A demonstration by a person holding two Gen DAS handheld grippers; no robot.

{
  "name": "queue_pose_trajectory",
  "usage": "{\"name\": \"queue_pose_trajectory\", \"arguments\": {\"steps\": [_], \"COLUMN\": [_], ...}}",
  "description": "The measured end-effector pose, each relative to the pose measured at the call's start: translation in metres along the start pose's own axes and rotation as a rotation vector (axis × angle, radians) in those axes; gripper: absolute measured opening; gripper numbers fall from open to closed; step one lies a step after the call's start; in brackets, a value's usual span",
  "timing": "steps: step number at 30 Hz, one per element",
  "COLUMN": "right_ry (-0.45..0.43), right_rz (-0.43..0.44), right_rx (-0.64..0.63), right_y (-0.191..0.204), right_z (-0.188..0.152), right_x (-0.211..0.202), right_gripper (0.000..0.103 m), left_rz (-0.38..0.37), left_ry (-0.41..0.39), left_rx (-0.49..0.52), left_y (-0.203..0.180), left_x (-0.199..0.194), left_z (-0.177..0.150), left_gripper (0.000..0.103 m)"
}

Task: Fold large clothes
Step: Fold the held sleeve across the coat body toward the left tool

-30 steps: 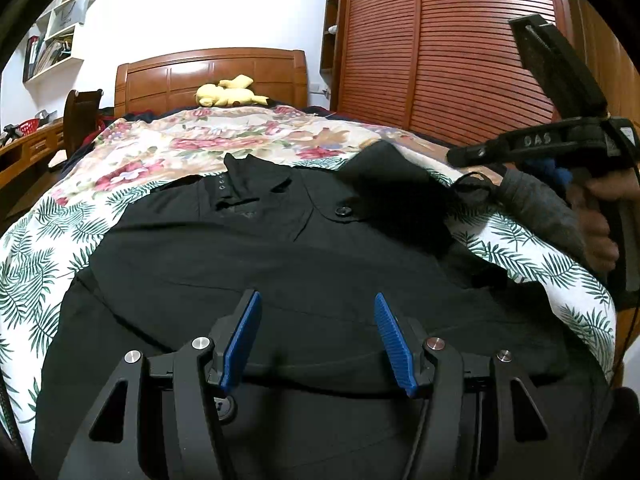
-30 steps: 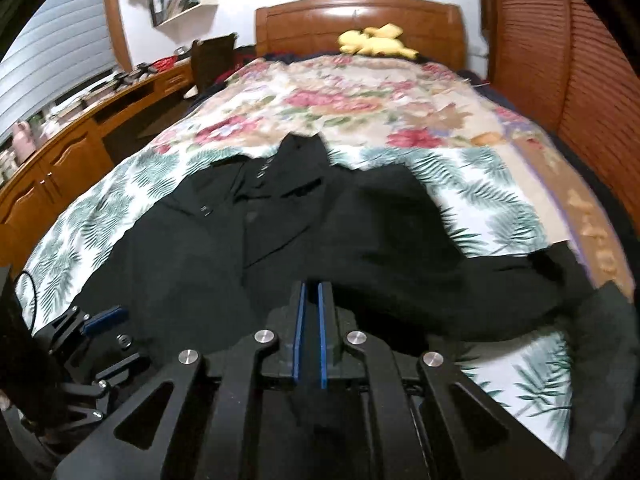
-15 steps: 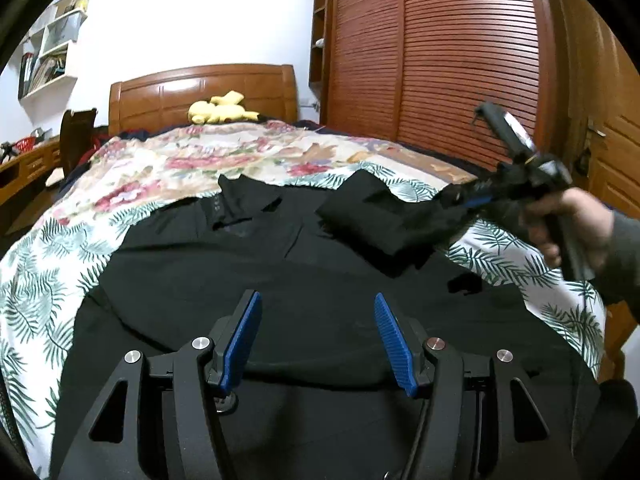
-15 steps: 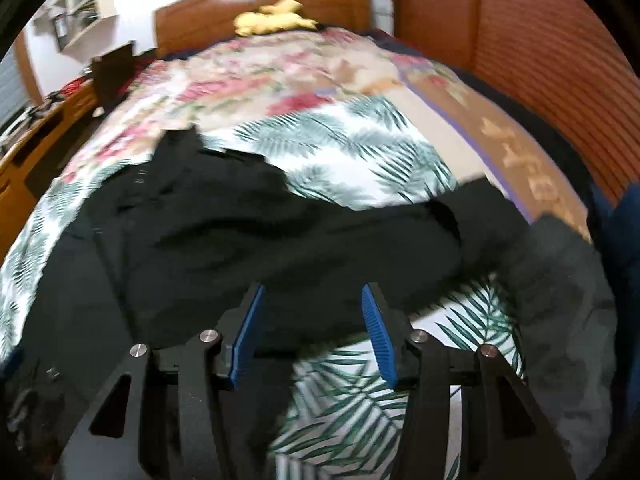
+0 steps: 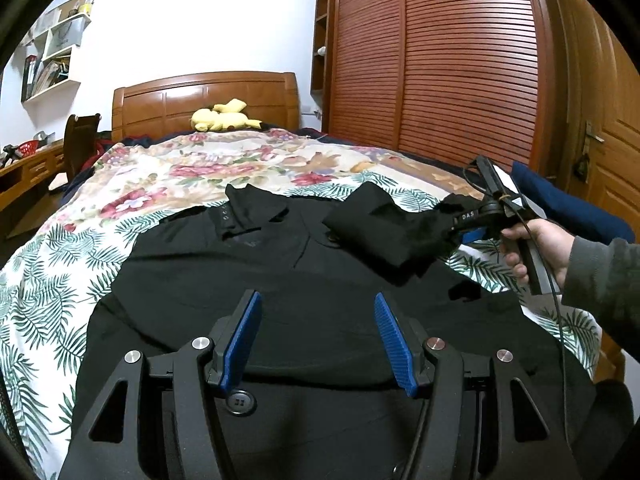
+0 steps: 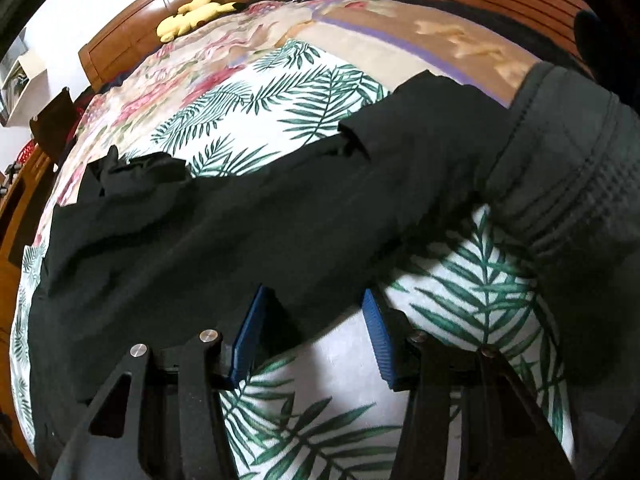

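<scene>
Tongs (image 6: pixel 316 332) straddle black shirt (image 6: pixel 200 232) on floral bedspread (image 6: pixel 280 96).

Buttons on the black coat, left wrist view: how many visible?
1 clear: a large black button by the left gripper. A possible second sits near the folded sleeve; others may be hidden.

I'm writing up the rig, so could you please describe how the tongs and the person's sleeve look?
Both the left tongs and the right tongs are black frames with ribbed blue pads and silver bolts. The right carries white lettering and a thin black cable. The sleeve is grey knit.
</scene>
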State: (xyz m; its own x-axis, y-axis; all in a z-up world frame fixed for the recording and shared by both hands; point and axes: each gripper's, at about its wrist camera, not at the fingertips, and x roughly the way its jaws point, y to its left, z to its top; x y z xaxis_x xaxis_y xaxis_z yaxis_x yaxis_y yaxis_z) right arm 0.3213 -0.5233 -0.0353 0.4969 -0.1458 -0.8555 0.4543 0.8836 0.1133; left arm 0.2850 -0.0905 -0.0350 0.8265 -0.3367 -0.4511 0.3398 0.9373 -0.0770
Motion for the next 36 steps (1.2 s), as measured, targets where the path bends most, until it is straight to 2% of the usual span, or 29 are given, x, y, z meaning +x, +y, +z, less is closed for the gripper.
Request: {"name": "queue_pose_trajectory", "arguments": {"steps": [3,5,7,10,16,24,31,36], "right_ry": [-0.006,-0.016,-0.024,-0.045,-0.156,-0.249,-0.269,-0.262], "right_rz": [-0.007,-0.018,-0.026,-0.010,0.050,0.149,0.249,0.278], "right_rx": [0.007,-0.005,-0.032,-0.079,-0.189,-0.374,-0.485,-0.539], "right_y": [0.001,0.003,0.007,0.016,0.053,0.126,0.178,0.206], "right_z": [0.003,0.006,0.008,0.011,0.008,-0.026,-0.060,-0.077], "right_x": [0.002,0.005,0.006,0.003,-0.041,-0.107,-0.138,-0.140], "right_gripper": [0.051,0.039,0.023,0.010,0.009,0.009,0.009,0.009], "left_rz": [0.000,-0.001,0.000,0.004,0.005,0.006,0.023,0.043], "left_ry": [-0.003,-0.003,-0.002,-0.001,0.001,0.002,0.003,-0.011], "left_rx": [-0.003,-0.007,-0.009,-0.008,-0.015,-0.040,-0.037,-0.047], "left_y": [0.000,0.000,0.001,0.000,0.001,0.007,0.013,0.023], "left_x": [-0.002,-0.002,-0.001,-0.001,-0.002,-0.007,-0.018,-0.032], "left_z": [0.000,0.000,0.000,0.000,0.000,0.000,-0.004,-0.006], "left_gripper": [0.061,0.061,0.061,0.061,0.061,0.061,0.061,0.061]}}
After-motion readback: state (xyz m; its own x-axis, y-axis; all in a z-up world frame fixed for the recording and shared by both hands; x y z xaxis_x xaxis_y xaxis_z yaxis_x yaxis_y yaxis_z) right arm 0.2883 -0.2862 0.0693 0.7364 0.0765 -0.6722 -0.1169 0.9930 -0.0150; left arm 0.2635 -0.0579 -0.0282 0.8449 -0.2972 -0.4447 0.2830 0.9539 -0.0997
